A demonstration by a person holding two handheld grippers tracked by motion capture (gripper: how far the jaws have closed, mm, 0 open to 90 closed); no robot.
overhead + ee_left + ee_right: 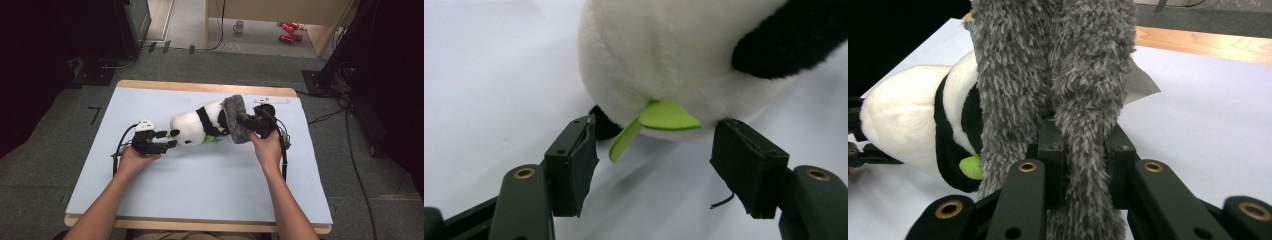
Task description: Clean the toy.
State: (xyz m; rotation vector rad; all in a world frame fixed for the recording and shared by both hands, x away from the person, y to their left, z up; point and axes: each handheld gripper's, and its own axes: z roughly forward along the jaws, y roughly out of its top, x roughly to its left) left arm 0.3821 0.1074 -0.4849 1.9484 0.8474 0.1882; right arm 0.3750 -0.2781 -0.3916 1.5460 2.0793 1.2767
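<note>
Right hand-held gripper (1083, 165) clamps a fold of the grey fuzzy cloth (1058, 75) draped over the panda plush's (197, 125) rear, mid-desk. Left hand-held gripper (654, 165) lies low and level at the panda's head, jaws apart astride the green leaf (664, 117), pads not touching. Bare desk (200, 185) spreads toward the near edge.

The panda (192, 127) is white with black bands and ears; green leaves (664, 117) sit at its mouth. Around its rear, the cloth (235, 119) is shaggy grey. Under the panda, the desk (200, 180) is pale blue with a wooden edge. Both grippers are black.
</note>
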